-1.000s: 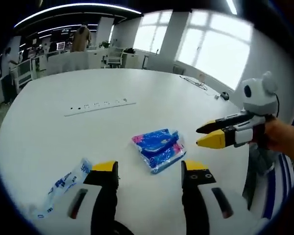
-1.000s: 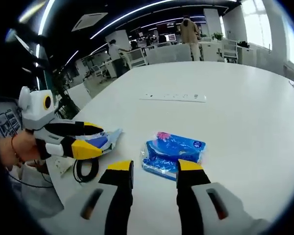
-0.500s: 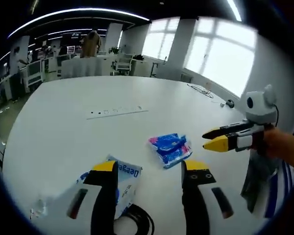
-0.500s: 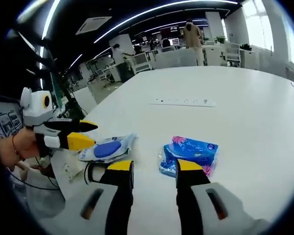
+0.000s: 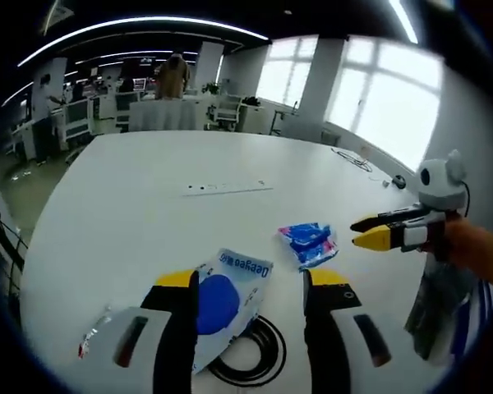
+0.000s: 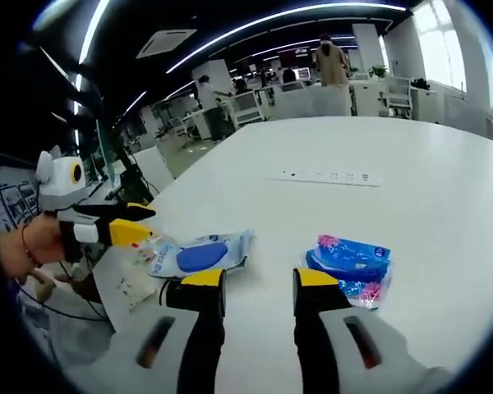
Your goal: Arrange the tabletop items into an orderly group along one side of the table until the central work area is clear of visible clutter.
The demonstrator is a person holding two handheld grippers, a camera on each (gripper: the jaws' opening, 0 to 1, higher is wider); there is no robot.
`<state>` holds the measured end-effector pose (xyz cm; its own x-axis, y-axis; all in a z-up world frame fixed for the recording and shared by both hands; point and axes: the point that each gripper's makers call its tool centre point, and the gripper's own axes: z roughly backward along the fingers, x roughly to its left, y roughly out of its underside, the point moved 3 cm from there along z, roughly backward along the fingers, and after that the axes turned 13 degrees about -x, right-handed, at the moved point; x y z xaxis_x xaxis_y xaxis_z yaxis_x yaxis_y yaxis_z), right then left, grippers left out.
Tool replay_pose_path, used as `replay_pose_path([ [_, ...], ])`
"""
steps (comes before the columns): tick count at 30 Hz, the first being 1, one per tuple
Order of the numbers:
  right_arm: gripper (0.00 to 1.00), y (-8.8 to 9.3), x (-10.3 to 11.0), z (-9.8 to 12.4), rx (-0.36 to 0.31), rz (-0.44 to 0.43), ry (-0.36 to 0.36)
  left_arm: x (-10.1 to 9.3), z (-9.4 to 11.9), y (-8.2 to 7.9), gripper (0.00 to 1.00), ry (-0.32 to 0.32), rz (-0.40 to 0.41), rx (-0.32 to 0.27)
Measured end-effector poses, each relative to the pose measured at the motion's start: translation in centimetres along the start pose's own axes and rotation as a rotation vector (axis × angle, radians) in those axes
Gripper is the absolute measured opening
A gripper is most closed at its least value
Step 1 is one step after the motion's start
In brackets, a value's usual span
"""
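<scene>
My left gripper [image 5: 251,283] gapes, empty, above the blue-disc pouch [image 5: 222,297]; my right gripper [image 6: 259,283] too, beside the tissue pack [image 6: 349,261] mid-desk [image 6: 411,205].

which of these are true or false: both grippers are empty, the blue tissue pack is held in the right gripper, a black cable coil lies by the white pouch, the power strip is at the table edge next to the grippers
1. Both grippers are empty. True: left gripper and right gripper stand open, holding nothing.
2. The blue tissue pack is held in the right gripper. False: it lies on the table.
3. A black cable coil lies by the white pouch. True.
4. The power strip is next to the grippers. False: it lies farther out, beyond the pack.
</scene>
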<state>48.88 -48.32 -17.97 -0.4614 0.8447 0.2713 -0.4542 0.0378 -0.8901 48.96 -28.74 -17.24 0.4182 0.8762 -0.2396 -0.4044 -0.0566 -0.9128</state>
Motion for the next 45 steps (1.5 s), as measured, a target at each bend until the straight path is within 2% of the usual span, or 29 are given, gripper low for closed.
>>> replay_pose_path([
  [6, 0.30, 0.2, 1.0, -0.3, 0.004, 0.002, -0.009, 1.8, 1.8, 0.4, 0.51, -0.039, 0.020, -0.003],
  [19, 0.29, 0.5, 2.7, -1.9, 0.024, 0.008, -0.044, 5.4, 4.5, 2.8, 0.50, -0.127, 0.068, 0.030],
  [29, 0.29, 1.0, 3.1, -3.8, 0.050, 0.014, -0.069, 7.0, 4.9, 4.6, 0.49, -0.170, 0.096, 0.073],
  [45, 0.27, 2.2, 2.6, -7.2, 0.101, 0.016, -0.085, 8.4, 3.9, 6.9, 0.46, -0.188, 0.161, 0.152],
])
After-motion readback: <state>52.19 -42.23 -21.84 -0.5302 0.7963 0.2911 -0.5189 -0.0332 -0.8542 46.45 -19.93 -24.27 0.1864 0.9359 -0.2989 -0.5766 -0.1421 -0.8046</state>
